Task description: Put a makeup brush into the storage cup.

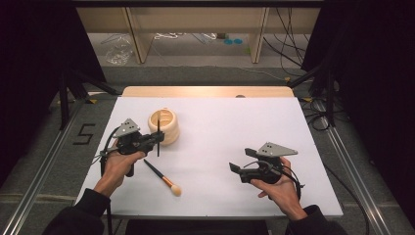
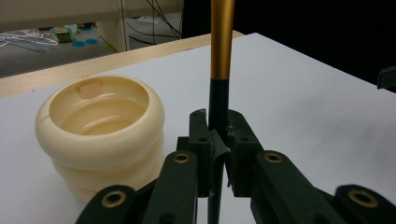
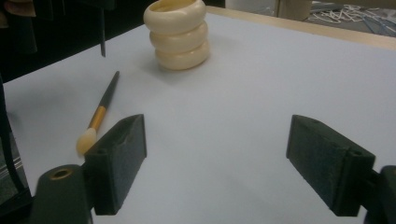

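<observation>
White sheeting covers the worktop (image 1: 230,132), with a strip of bare pale wood along its far edge and dark curtains on both sides; beyond the far edge, cables and a clear bag lie on the floor under a wooden bench. A cream ribbed pot (image 1: 164,126), open at the top, stands toward the far left part of the worktop, well in from the left edge. The left gripper (image 1: 157,137) sits just beside the pot on its near side, and its jaws are closed on a thin brush (image 2: 219,74), gripping the dark handle so that it stands upright. In the left gripper view the gold ferrule rises out of the top of the picture, so the bristle end is cut off, and the lower handle is partly hidden behind the jaws. In the right gripper view the bottom tip of this handle hangs clear of the surface. A second brush (image 1: 163,177) lies flat near the near left part of the worktop, dark handle pointing toward the pot, pale bristles toward the near edge. The right gripper (image 1: 241,160) hovers over the near right part, its jaws spread wide with nothing between them. The middle and the far right of the worktop are bare, giving open room between the two grippers. The pot's inside bottom is hard to make out.
</observation>
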